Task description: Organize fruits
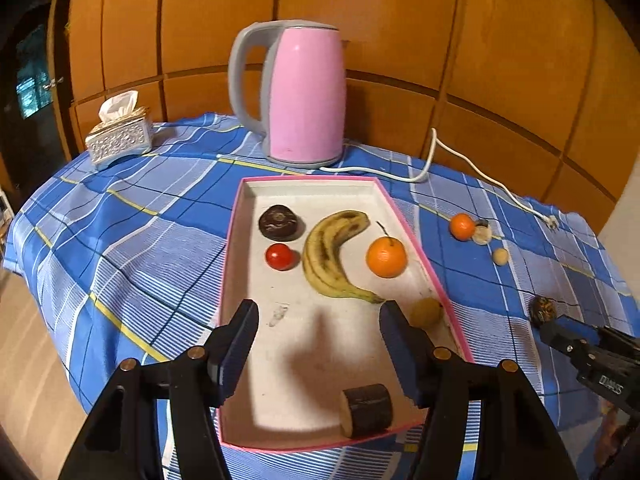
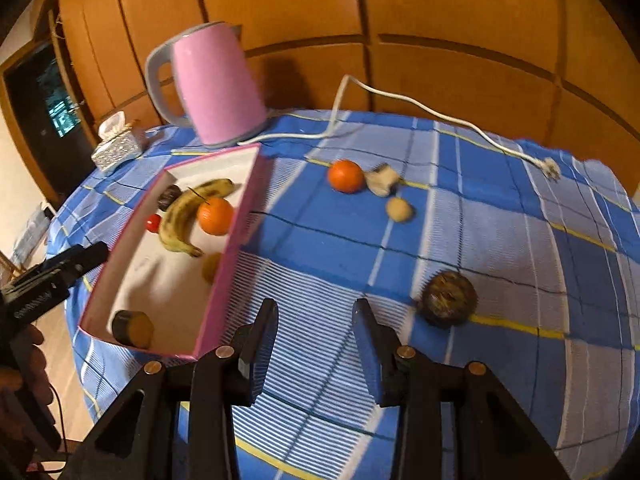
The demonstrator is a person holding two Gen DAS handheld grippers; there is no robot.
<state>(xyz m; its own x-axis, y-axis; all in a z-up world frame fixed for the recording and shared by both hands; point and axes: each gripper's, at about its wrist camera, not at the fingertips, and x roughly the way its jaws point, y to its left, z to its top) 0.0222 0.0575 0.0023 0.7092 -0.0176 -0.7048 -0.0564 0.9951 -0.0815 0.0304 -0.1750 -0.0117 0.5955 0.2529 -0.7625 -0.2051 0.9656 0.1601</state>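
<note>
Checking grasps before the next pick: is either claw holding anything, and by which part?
Nothing is held. The left claw is open above the tray; the right claw is open above the cloth.

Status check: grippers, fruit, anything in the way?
Both grippers, left and right, open, empty. Four pieces outside tray; dark fruit nearest right gripper. Path clear.

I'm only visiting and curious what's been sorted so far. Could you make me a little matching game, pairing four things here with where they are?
Things:
1. banana
2. dark round fruit
3. kettle
4. cut log-shaped piece

Places:
A. on the cloth, right of the tray
B. behind the tray's far end
C. tray's near corner
D. middle of the tray

Pairs: 1-D, 2-A, 3-B, 4-C
</note>
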